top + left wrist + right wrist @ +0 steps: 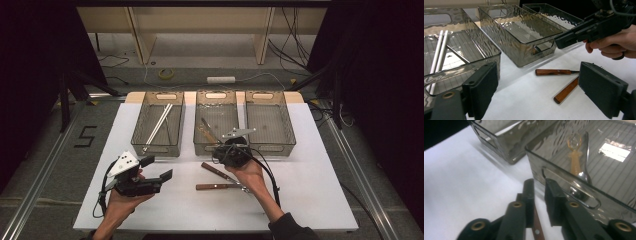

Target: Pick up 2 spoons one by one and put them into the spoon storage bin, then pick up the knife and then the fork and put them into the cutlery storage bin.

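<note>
On the white counter [310,165] stand three clear grey bins in a row along the far side; the left bin [176,131] holds two white sticks [159,125] lying lengthwise, the middle bin [200,145] holds a metal spoon [586,170] and an amber plastic utensil [575,157] side by side, and the right bin [270,122] stands just beside it.

Near the middle bin's front wall lie two wooden-handled knives; the far knife [216,171] runs slanted from far left to near right, and the near knife [214,186] lies almost level, its blade toward the right; their metal ends meet or cross under the right hand, though I cannot tell whether they touch.

The right gripper [221,153] is held in the person's right hand [247,175], pointing down at the far knife's handle, close to the middle bin's front wall; in the right gripper view its fingers [529,192] stand close together with a narrow gap, the knife's brown handle lies in that gap below them, and I cannot tell whether the pads press on it.

The left gripper [157,167] is held in the left hand [122,200] at the near left, above the counter and well apart from the knives; its fingers [482,85] stand wide apart with nothing between them.
</note>
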